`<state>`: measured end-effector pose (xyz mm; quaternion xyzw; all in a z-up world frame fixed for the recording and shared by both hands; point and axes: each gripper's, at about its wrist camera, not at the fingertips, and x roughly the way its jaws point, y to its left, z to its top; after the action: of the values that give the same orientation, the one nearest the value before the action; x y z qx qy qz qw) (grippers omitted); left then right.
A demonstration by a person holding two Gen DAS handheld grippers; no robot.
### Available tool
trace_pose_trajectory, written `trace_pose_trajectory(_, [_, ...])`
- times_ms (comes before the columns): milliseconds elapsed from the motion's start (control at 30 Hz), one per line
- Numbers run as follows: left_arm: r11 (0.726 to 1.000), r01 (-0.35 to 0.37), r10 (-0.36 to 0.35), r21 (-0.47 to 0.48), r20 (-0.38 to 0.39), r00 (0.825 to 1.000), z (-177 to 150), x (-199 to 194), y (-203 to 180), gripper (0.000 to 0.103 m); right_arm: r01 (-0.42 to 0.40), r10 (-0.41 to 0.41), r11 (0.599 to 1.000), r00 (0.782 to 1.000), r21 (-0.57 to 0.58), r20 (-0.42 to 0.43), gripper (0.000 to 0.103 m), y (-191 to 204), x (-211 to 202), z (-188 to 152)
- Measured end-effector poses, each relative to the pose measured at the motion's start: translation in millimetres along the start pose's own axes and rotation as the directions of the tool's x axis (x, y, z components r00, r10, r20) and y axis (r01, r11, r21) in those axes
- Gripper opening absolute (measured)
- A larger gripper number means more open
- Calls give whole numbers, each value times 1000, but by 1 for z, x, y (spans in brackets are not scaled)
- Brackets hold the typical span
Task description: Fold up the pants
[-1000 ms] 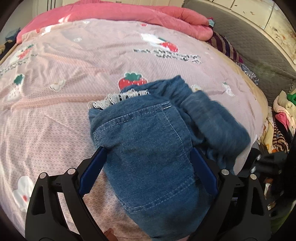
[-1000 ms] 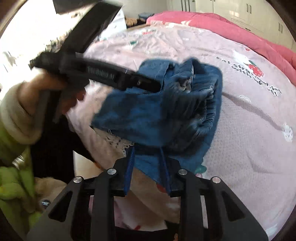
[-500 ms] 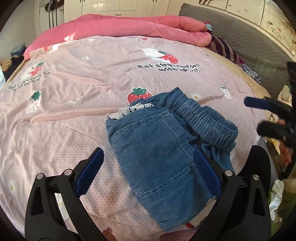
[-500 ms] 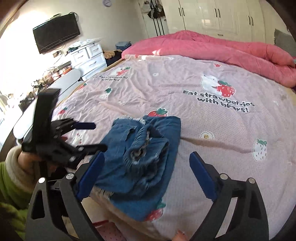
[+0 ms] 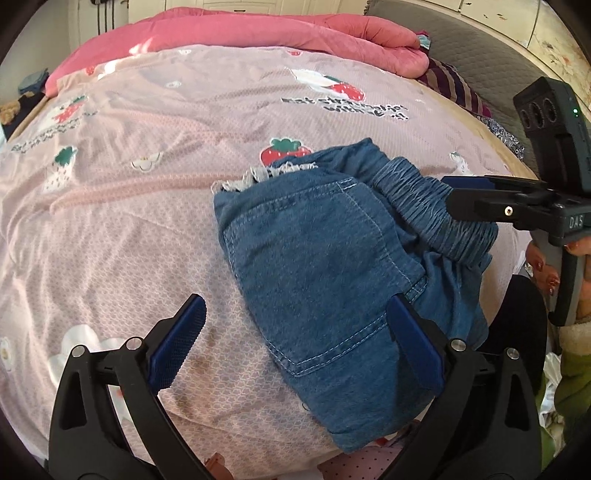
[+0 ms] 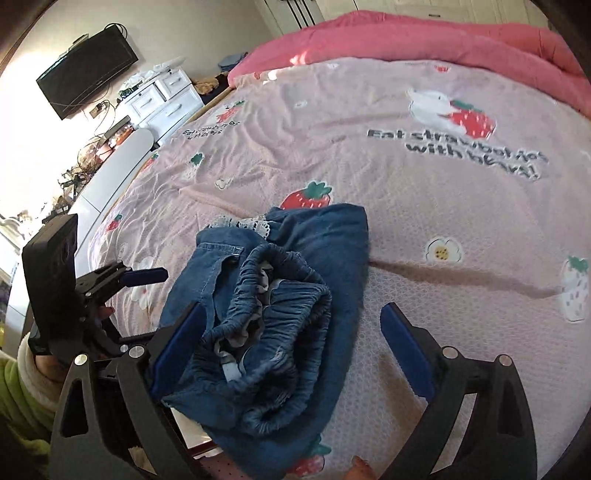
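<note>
The blue denim pants (image 5: 325, 258) lie as a folded bundle near the front edge of the pink strawberry-print bed sheet (image 5: 147, 221), back pocket up and elastic waistband (image 6: 280, 295) bunched on the right side. My left gripper (image 5: 295, 347) hovers open over the near end of the bundle, with its right pad above the denim and not pressing on it. My right gripper (image 6: 293, 349) is open too, its left pad beside the waistband folds. In the left wrist view the right gripper (image 5: 469, 195) reaches in from the right, just over the waistband. A hand holds each tool.
A pink quilt (image 5: 258, 29) is heaped along the far side of the bed. A grey padded headboard (image 5: 480, 55) and striped cloth (image 5: 454, 88) lie to the right. A white dresser (image 6: 162, 99) and wall TV (image 6: 88, 70) stand beyond the left bed edge.
My right gripper let go of the denim it was pinching, opened wide and drew back to the side. The pants dropped into a folded bundle on the sheet. My left gripper stayed open.
</note>
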<state>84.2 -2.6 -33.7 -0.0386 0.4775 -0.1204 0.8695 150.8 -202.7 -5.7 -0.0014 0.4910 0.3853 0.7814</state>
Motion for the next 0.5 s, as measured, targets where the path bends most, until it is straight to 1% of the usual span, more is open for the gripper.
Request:
trace_pose_trajectory(167, [999,29,-30,-19,-19,999,-3,7,2,92,-25,25,1000,999,8,-41,94,-8,15,0])
trace_pose_trajectory(267, [999,36,-37,-19,-31,999,-4,11,1,92,-58,59,998,996,25,-67,94,-13,24,-2])
trace_pose_trajectory(333, [999,46,-47,-23,-39,998,-5,14,2,92,-99,103,994,991,46,-81,88,-17,31,-4])
trace_pose_trajectory(367, [998,53,-54,-25,-41,998,-5,16,2,92,-107,111,993,990,51,-84,78,-19,33,-4])
trace_pose_trajectory(433, [998,60,-61,-25,-47,997,-5,18,3,91,-122,126,991,989,55,-83,75,-21,36,-5])
trace_pose_trajectory(500, [997,72,-72,-15,-50,996,-5,19,1,83,-144,149,987,986,70,-75,64,-23,35,-4])
